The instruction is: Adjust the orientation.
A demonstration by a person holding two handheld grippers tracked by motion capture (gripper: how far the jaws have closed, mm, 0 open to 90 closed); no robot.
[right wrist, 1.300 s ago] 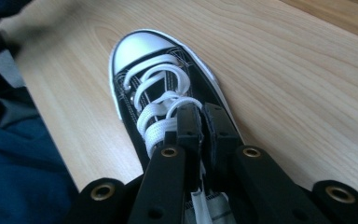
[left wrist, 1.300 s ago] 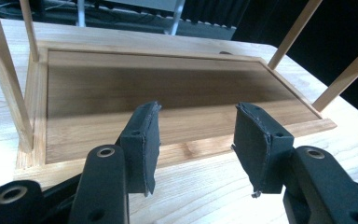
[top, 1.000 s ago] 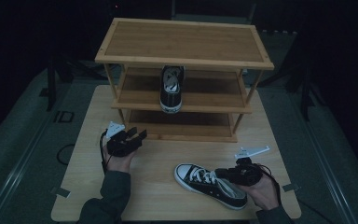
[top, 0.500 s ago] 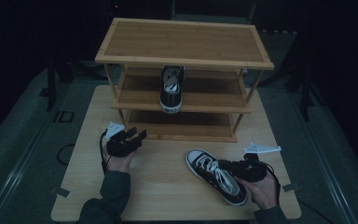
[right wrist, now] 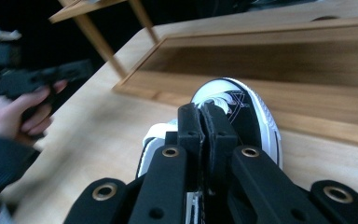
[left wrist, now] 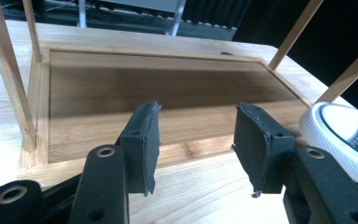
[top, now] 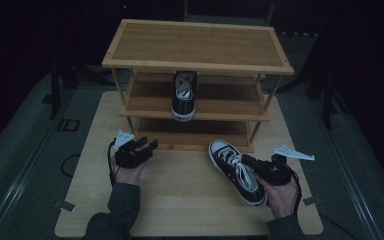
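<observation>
A black sneaker (top: 234,169) with white laces and a white toe cap lies on the table's right side, toe toward the rack. My right gripper (top: 248,161) is shut on it near its opening; in the right gripper view the jaws (right wrist: 204,122) are pressed together over the sneaker (right wrist: 249,114). A matching sneaker (top: 185,95) stands on the middle shelf of the wooden rack (top: 197,45), toe outward. My left gripper (top: 148,145) is open and holds nothing, in front of the rack's bottom shelf (left wrist: 168,93). The left gripper view has its jaws (left wrist: 196,140) apart and the sneaker's toe (left wrist: 340,133) at the right.
The three-shelf rack stands at the back of the wooden table (top: 180,200). Its thin corner posts (left wrist: 9,74) frame the bottom shelf. Dark floor surrounds the table. A person's hand with the left gripper (right wrist: 32,79) appears at the left of the right gripper view.
The right hand has carried the sneaker rightward and swung its toe from pointing left to pointing toward the rack. The left gripper has stayed in place.
</observation>
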